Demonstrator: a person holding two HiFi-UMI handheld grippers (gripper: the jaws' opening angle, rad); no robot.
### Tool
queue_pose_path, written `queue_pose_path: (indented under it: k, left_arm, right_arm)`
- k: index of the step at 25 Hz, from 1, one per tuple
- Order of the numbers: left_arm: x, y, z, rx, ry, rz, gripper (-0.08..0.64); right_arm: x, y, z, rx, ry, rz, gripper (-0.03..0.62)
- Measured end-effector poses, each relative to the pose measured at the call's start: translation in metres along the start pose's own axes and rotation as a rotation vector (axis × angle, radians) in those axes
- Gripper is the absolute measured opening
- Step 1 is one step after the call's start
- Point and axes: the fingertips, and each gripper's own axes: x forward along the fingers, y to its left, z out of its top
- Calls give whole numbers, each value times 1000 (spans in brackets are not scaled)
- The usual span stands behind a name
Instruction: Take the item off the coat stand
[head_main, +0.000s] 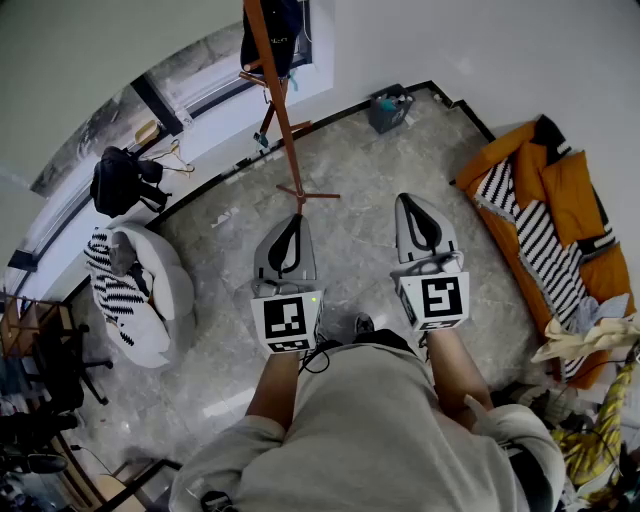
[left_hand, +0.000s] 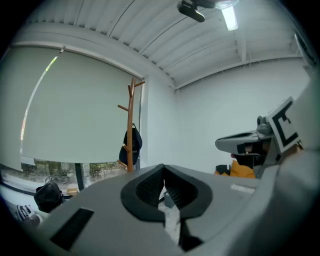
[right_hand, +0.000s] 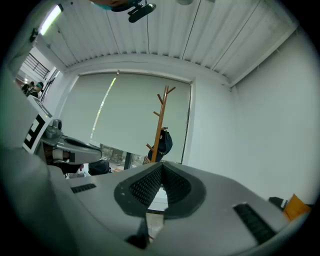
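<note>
**Left hand-held gripper** (head_main: 296, 222) (left_hand: 163, 172): held level over the floor, jaws together, nothing between the pads. Its marker cube faces up, next to the person's forearm.

**Right hand-held gripper** (head_main: 407, 203) (right_hand: 161, 167): beside the left one and apart from it, also level. Its jaws are closed tight and empty.

**Coat stand** (head_main: 278, 110) (left_hand: 131, 125) (right_hand: 161, 120): a slim wooden pole with short angled pegs and a crossed foot. It stands on the floor ahead of both grippers, nearer the left one's line and well apart from either, close to the window wall.

**Dark bag** (head_main: 272, 30) (left_hand: 133, 142) (right_hand: 165, 142): the item to be taken. It hangs on a lower peg against the pole, out of reach of both grippers. Its exact kind is hard to make out.

**Floor** (head_main: 220, 330): grey marbled tile under and around the grippers.

**White beanbag chair** (head_main: 165, 300): to the left of the left gripper, with a black-and-white striped cloth (head_main: 118, 285) lying in it.

**Black backpack** (head_main: 120, 180): beyond the beanbag chair, at the window ledge.

**Grey bin** (head_main: 390, 108): ahead of the right gripper, against the far wall.

**Orange bedding** (head_main: 560, 185): to the right of the right gripper, with striped cloth alongside it.

**Roller blind** (left_hand: 75, 110): pale, drawn down most of the window behind the stand.
</note>
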Motion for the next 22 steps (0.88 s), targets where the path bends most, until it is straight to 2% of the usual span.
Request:
queue_pose_path:
  k: [5,10,13,18,22]
  left_arm:
    - [8,3,-10,-8,10,-69,11]
    - [33,-14,-24,-23,29,-144,11]
    - [55,-28,-29,-15,45,-183,11]
    - [114,-40,-22,0,61,-196,11]
    - [170,-43,-22,6,97,-158,11]
  right_arm:
    - [2,13,-1,-5,16,-30,5]
    - [0,-9,-25,-15,56,-78,6]
    - [7,-31,-36,-8,63,-93,6]
    - [52,-82,-48,23,26,-100,5]
    - [95,-142,-59,52,0,-77,5]
